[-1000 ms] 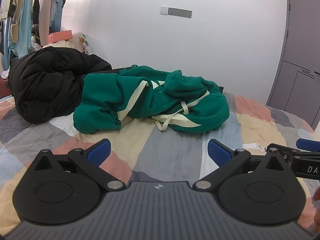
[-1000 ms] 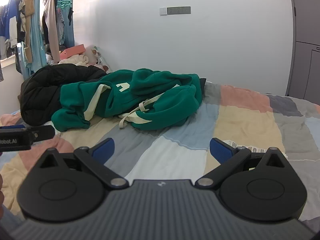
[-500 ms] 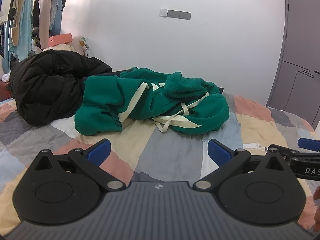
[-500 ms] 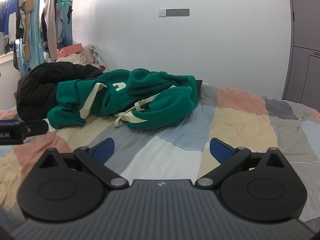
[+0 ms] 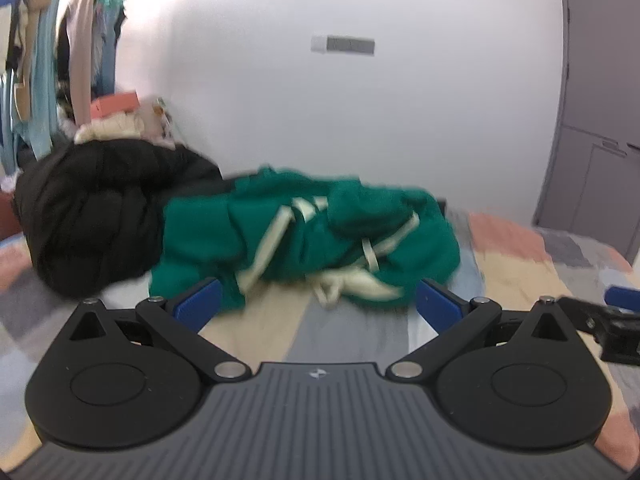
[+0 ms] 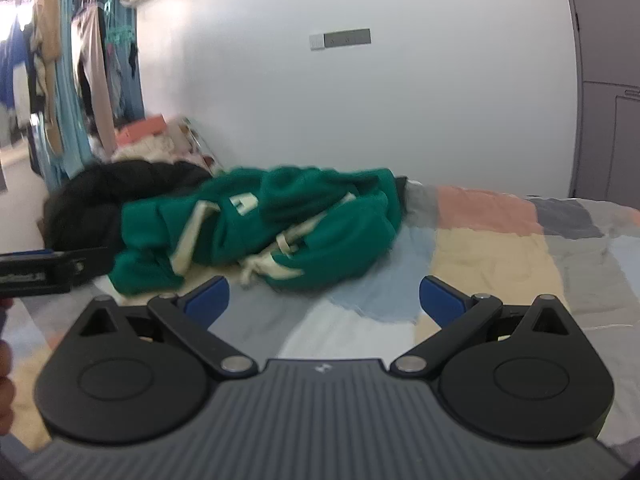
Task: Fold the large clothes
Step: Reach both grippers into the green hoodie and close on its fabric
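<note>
A crumpled green hoodie with cream stripes and drawstrings (image 5: 304,240) (image 6: 272,232) lies in a heap on the patchwork bed. My left gripper (image 5: 318,304) hangs open just in front of the heap's near edge, nothing between its blue pads. My right gripper (image 6: 324,300) is open too, a little short of the hoodie and to its right, over the quilt. Each gripper shows at the edge of the other's view: the right gripper (image 5: 616,328) and the left gripper (image 6: 44,268).
A bulky black puffer jacket (image 5: 96,216) (image 6: 104,196) lies left of the hoodie, touching it. The patchwork quilt (image 6: 500,256) stretches to the right. Hanging clothes (image 6: 80,92) fill the far left. A white wall stands behind the bed, a grey door (image 5: 596,132) at the right.
Both grippers have moved forward toward the green hoodie, which now sits larger and lower in both views. The frames are blurred by motion. Both stay open.
</note>
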